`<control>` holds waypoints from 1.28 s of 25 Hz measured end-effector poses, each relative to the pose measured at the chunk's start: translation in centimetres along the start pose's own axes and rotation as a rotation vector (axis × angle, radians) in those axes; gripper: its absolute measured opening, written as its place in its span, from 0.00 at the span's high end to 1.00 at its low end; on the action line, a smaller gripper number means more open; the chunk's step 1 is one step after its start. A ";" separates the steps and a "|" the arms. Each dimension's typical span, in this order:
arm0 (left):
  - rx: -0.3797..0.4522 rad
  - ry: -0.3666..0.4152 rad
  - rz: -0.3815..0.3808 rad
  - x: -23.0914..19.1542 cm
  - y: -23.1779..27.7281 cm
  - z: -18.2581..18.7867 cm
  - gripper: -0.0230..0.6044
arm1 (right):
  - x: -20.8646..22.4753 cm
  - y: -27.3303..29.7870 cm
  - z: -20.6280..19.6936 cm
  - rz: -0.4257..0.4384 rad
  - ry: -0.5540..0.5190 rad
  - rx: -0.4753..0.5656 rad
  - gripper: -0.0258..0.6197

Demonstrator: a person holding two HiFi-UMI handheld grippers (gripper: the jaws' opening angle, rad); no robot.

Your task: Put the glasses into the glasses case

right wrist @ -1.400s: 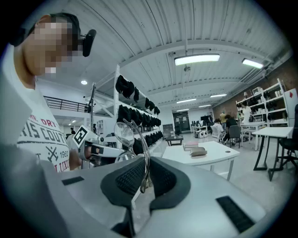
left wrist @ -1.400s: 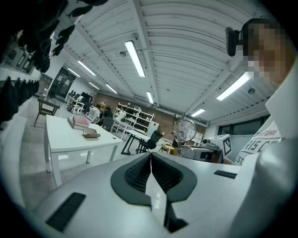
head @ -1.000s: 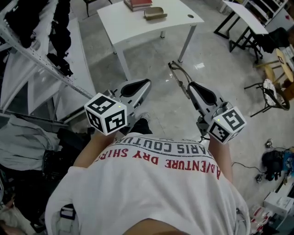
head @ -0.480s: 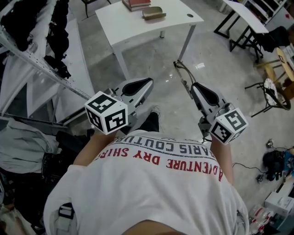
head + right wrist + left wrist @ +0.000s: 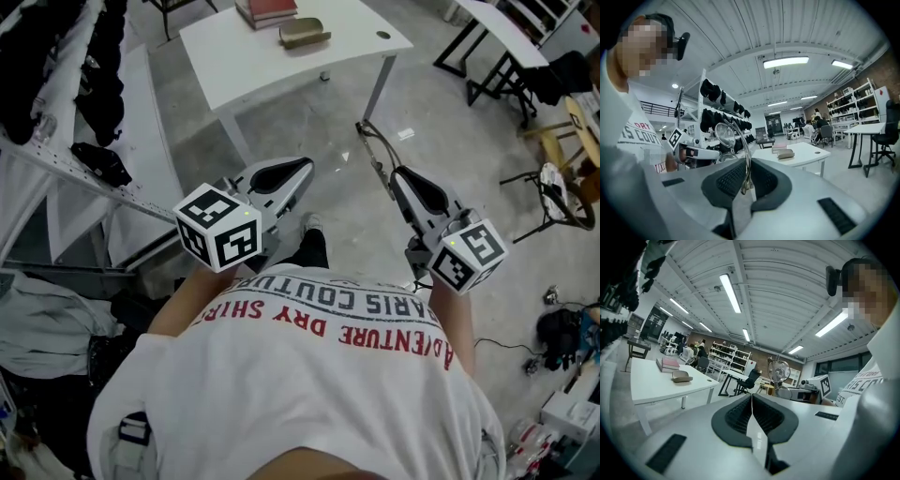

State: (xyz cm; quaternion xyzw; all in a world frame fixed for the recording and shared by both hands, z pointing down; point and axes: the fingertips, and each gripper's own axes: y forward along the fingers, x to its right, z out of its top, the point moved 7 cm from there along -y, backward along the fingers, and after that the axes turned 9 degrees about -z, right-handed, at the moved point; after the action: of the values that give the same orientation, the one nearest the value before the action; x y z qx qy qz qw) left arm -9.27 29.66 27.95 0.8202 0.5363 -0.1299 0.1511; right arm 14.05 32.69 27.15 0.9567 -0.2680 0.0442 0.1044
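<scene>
The wire-framed glasses (image 5: 373,150) stick out ahead of my right gripper (image 5: 398,178), which is shut on one temple arm. In the right gripper view the lenses (image 5: 726,136) stand up above the pads. My left gripper (image 5: 302,169) is shut with nothing in it, and its pads meet in the left gripper view (image 5: 751,397). The tan glasses case (image 5: 304,33) lies closed on the white table (image 5: 272,70) far ahead, beside a stack of books (image 5: 265,9). The case also shows in both gripper views (image 5: 682,376) (image 5: 785,153). Both grippers hover over the floor, well short of the table.
A clothes rack (image 5: 56,141) with dark garments runs along the left. Black-legged tables (image 5: 497,47) and a stool (image 5: 562,187) stand at the right. Bags and boxes (image 5: 562,347) lie on the floor at the lower right. Bare grey floor (image 5: 328,206) lies between me and the table.
The person has stepped forward, so the rack slides back on the left and the table sits a little nearer. Both grippers travel along with the body, grips unchanged.
</scene>
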 end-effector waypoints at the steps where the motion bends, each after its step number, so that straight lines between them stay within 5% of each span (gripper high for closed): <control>1: -0.001 -0.006 0.000 -0.7 0.6 0.2 0.92 | 0.7 0.6 0.1 -0.002 0.002 -0.005 0.89; 18: -0.040 -0.122 0.041 -20.0 12.4 8.0 0.92 | 15.2 19.6 4.2 0.031 0.038 -0.124 0.89; 32: -0.030 -0.156 0.060 -29.1 15.1 10.0 0.92 | 19.3 29.4 4.7 0.057 0.029 -0.194 0.89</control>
State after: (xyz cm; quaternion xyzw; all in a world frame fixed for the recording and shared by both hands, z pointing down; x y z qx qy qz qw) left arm -7.32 -4.41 31.35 0.8208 0.5001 -0.1807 0.2084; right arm 15.31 -2.64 30.49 0.9333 -0.2968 0.0350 0.1990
